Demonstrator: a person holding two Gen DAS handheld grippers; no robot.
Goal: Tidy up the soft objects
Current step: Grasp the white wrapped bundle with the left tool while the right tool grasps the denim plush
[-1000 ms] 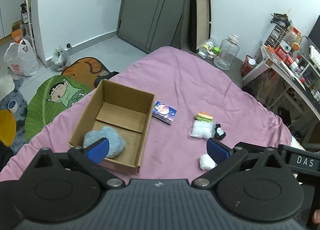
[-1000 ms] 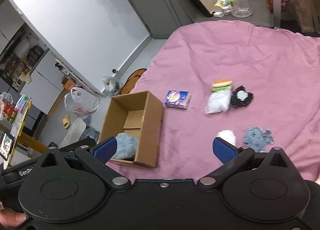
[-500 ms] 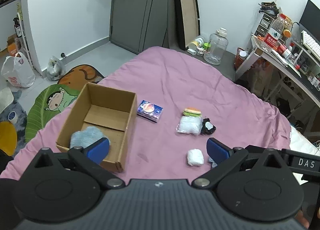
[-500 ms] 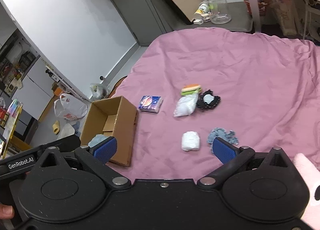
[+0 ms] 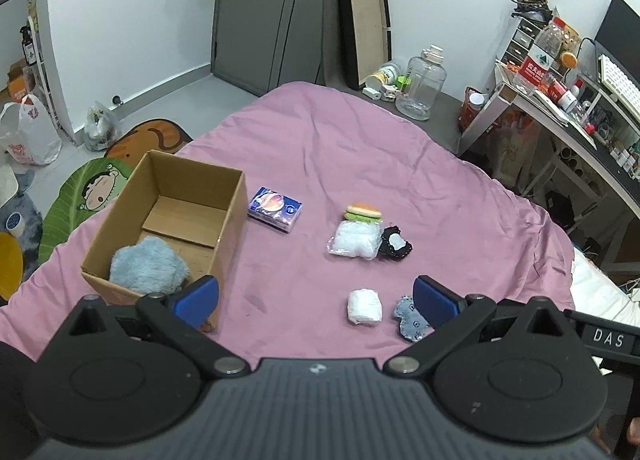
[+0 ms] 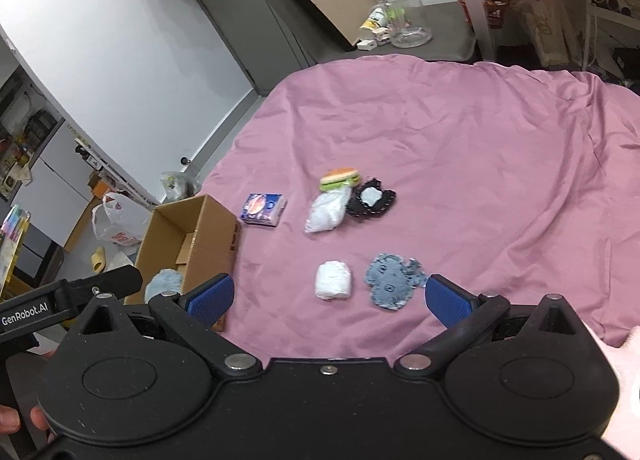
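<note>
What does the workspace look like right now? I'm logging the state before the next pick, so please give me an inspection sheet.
Surface: pink bedsheet, wrinkled.
Job's things: cardboard box open, fluffy blue plush inside; tissue pack, burger toy, clear bag of white stuffing, black pouch, white roll and blue-grey fabric piece loose on the sheet.
Clutter: nothing seen on the bed beyond these.
Grippers: left gripper and right gripper both open, empty.
Cables: white cords by the mattress edge.
Surroundings: water jug, crowded desk, floor mats.
</note>
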